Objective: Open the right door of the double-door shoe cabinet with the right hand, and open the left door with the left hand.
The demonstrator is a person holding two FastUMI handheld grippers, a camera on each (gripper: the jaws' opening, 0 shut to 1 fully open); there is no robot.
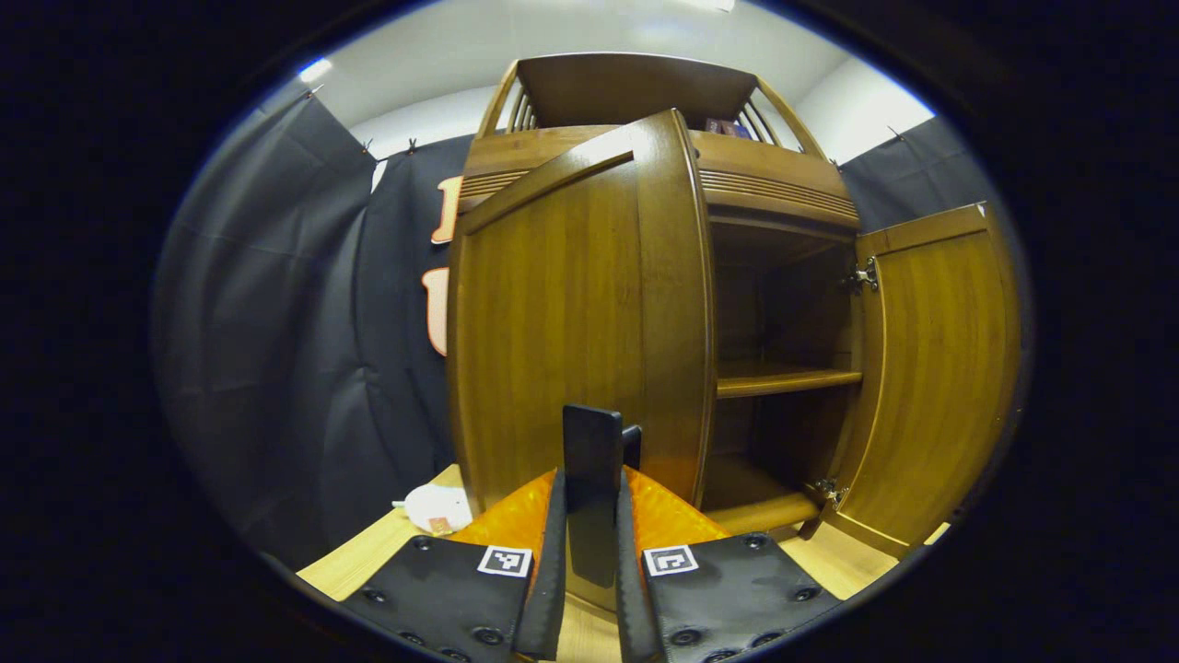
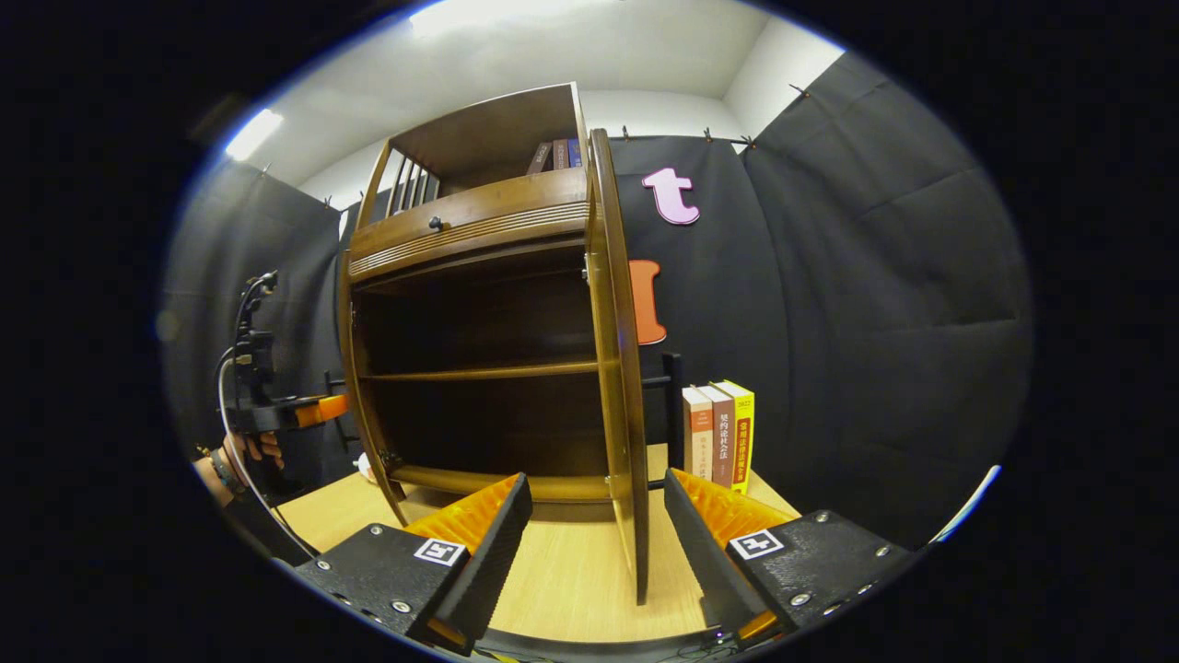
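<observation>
Wooden shoe cabinet point(image 2: 479, 304) filled the centre of both views, its right door point(image 1: 939, 368) swung wide at frame right. Left door point(image 1: 580, 313) stood partly open. Left gripper point(image 1: 590, 516) was clamped on the door's dark handle point(image 1: 591, 451); right gripper point(image 2: 597, 516) gaped wide, straddling the right door's edge without touching.

Book spines point(image 2: 720, 433) (print too small): nothing legible

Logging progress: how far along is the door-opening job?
Done: the right door stands wide open, with the right gripper open astride its edge. In hand: the left gripper clamps the handle of the left door, swung partway out. Left: finishing that swing.
</observation>
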